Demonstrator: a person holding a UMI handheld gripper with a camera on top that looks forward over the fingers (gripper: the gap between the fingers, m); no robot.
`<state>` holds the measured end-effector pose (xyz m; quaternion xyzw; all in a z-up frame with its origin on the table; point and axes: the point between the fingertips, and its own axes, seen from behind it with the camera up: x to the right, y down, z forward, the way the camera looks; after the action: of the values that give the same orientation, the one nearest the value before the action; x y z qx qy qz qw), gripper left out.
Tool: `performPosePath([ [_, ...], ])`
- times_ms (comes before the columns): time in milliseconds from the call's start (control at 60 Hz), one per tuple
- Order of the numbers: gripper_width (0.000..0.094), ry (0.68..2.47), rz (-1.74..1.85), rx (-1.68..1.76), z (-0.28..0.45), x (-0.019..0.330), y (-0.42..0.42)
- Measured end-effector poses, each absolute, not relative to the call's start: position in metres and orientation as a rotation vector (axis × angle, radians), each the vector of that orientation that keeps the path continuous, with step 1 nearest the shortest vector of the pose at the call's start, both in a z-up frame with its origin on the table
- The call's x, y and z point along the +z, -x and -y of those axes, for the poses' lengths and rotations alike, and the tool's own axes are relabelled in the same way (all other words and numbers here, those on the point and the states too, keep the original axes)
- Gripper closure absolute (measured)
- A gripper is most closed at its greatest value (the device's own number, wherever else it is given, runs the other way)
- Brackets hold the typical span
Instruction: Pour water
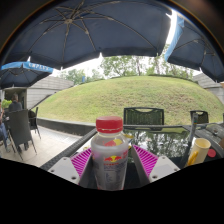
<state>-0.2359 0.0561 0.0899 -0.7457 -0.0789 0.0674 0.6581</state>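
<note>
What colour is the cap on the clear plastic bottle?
Red. The round cap on the clear plastic bottle shows in the gripper view, between the gripper fingers.

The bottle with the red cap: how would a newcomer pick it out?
Start at the glass table under the parasols. At its near edge, the bottle stands between the gripper's magenta pads. Its red cap and red-yellow label separate it from the yellow cup nearby.

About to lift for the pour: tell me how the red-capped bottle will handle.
The bottle stands tall and narrow between the open jaws, so a nudge near its red cap may tip it. Its clear plastic wall probably flexes if squeezed and may be slippery. Its fill level is unclear.
</note>
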Motion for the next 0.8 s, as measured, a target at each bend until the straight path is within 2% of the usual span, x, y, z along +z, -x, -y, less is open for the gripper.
performPosePath([
  [33,0.0289,1.686,0.176,0.157,-0.059,0.089,0.242],
  [67,0.0408,1.684,0.19,0.173,-0.06,0.087,0.249],
  [200,0.045,1.677,0.225,0.138,-0.056,0.092,0.254],
  [267,0.0453,1.684,0.099,0.19,-0.059,0.09,0.24],
  [467,0.0601,1.671,0.123,0.226,-0.061,0.095,0.246],
  [533,0.0601,1.638,0.106,0.253,-0.062,0.111,0.239],
  [650,0.0601,1.518,-0.024,0.32,-0.069,0.172,0.196],
  [683,0.06,1.499,-0.091,0.351,-0.065,0.199,0.186],
  [800,0.0601,1.4,-0.366,0.647,-0.077,0.222,0.115],
])
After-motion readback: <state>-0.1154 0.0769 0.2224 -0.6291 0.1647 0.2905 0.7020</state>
